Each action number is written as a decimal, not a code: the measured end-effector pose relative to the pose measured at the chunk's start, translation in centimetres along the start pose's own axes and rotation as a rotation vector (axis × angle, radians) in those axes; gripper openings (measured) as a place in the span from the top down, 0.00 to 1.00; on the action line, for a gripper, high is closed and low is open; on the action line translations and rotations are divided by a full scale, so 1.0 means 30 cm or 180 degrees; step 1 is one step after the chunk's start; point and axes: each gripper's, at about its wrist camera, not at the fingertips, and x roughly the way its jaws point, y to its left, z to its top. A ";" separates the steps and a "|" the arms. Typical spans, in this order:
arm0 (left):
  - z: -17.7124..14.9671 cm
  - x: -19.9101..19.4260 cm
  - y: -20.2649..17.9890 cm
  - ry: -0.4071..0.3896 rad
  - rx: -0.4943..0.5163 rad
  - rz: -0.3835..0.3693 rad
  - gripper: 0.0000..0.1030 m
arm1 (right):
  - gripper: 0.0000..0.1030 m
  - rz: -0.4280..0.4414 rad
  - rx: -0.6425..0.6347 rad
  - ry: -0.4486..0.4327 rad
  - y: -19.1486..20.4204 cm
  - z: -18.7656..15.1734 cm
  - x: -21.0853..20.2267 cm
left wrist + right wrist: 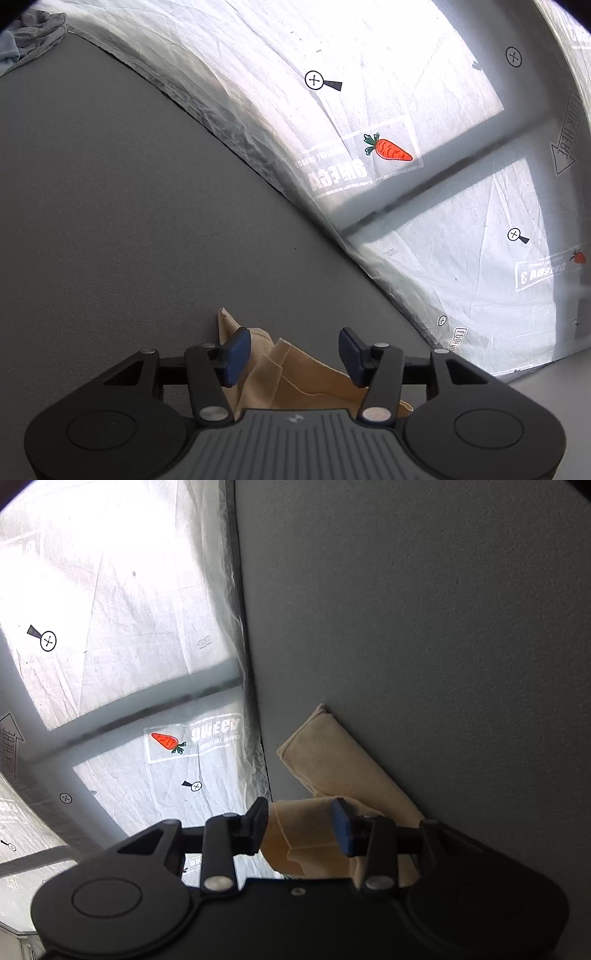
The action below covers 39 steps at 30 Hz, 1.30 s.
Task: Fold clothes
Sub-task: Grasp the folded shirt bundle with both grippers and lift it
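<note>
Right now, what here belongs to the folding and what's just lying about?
Belongs:
beige garment
left tongs, open over it
right tongs, open over it

Lying about:
grey clothes heap
printed white sheet
grey table

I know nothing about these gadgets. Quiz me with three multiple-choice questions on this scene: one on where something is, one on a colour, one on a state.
1. Where is the beige garment lying?
A. on the grey table
B. on the printed sheet
C. in a basket

2. What colour is the carrot picture on the printed sheet?
A. blue
B. orange
C. purple

3. How do the left gripper's jaws stand?
A. shut tight on the cloth
B. apart, with the cloth showing between them
C. out of view

Answers:
1 A: the cloth rests on the grey table, beside the sheet's edge.
2 B: the carrot is orange with green leaves.
3 B: a wide gap separates the blue pads.
</note>
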 end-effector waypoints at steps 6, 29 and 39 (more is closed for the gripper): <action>-0.092 0.001 -0.102 0.0168 0.0892 0.0408 0.24 | 0.51 -0.1039 -0.2167 -0.0189 0.202 -0.141 -0.014; -0.103 0.271 -0.084 0.0591 0.1361 0.0667 0.16 | 0.27 -0.1771 -0.3925 0.0162 0.180 -0.279 0.305; -0.127 0.272 -0.142 0.0427 0.1477 0.0384 0.79 | 0.79 -0.1621 -0.3894 0.0182 0.208 -0.283 0.343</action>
